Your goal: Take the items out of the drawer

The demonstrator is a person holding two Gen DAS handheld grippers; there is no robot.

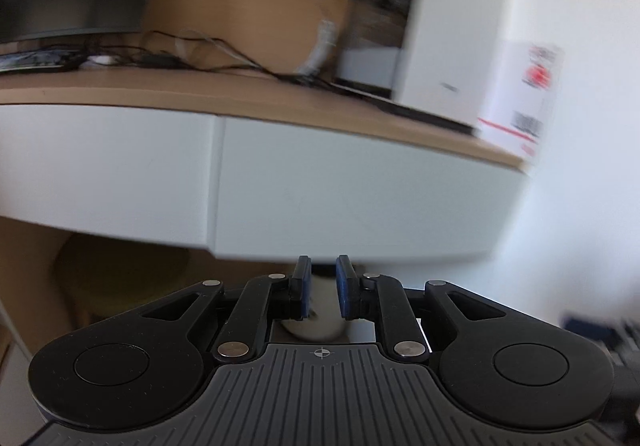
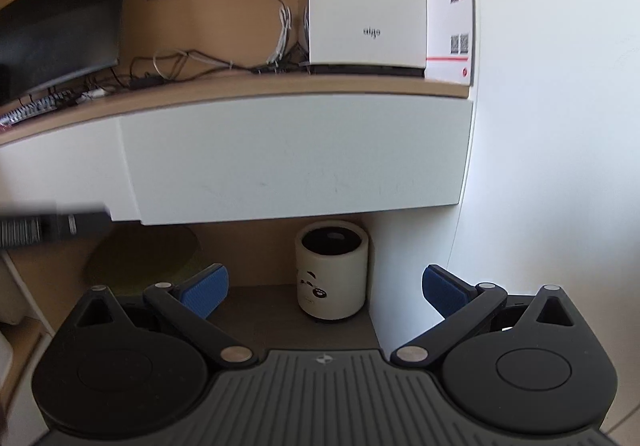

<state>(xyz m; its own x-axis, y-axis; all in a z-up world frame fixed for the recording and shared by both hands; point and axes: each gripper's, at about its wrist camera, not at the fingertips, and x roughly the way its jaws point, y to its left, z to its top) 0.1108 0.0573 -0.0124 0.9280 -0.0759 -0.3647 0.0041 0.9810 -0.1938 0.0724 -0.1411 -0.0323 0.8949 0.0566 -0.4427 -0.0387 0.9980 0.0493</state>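
While both drawers are closed, this is the approach step. The left gripper [image 1: 323, 288] is clenched on nothing; the right gripper [image 2: 325, 292] is released. The right drawer [image 2: 296, 157] sits above and ahead of both fingertips. Next: hook its lower edge and pull. Count: 2 drawer fronts, 1 bin [image 2: 332, 270].
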